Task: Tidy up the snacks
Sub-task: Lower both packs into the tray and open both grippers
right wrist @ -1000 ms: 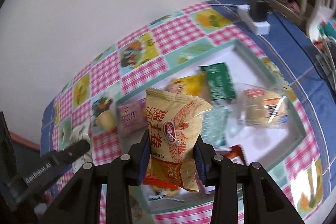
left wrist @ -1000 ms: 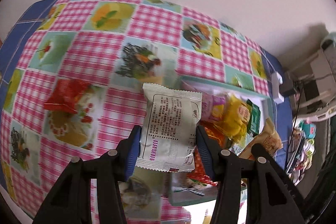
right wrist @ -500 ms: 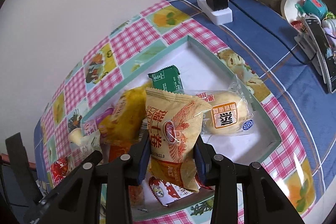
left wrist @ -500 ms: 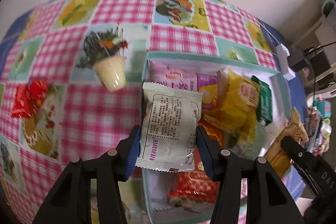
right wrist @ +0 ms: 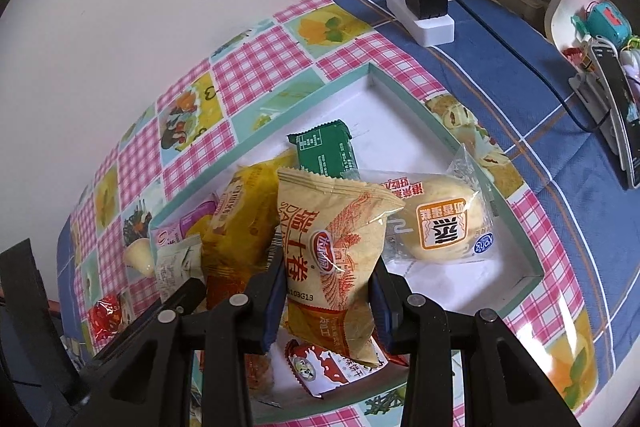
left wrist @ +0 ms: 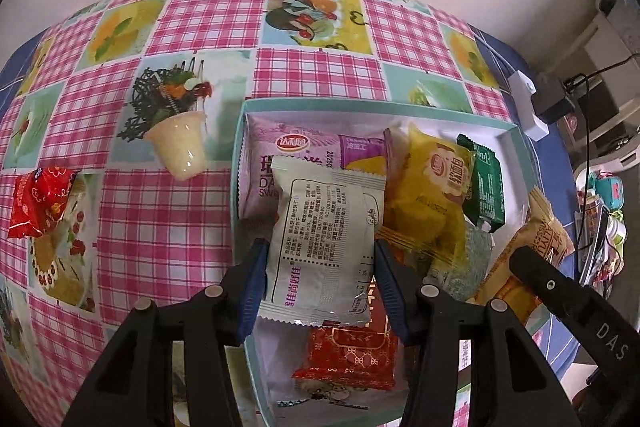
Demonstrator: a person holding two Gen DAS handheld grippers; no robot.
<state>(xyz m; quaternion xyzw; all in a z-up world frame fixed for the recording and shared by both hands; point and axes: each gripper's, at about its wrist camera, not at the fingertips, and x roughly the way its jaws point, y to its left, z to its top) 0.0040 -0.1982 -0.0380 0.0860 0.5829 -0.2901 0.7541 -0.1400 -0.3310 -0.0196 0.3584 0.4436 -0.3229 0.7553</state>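
Teal box (left wrist: 239,187) below both grippers | left gripper (left wrist: 320,281) fingers pinch grey-white packet (left wrist: 326,239) | right gripper (right wrist: 330,297) fingers clamp tan packet (right wrist: 332,255) | risk: dropped onto the heap, either could slide over the low wall onto the worktop

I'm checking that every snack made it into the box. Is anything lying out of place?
Yes. One red snack packet lies on the checked tablecloth, well left of the teal box and apart from it. The left gripper holds a white packet and the right gripper a tan packet, both over the box.
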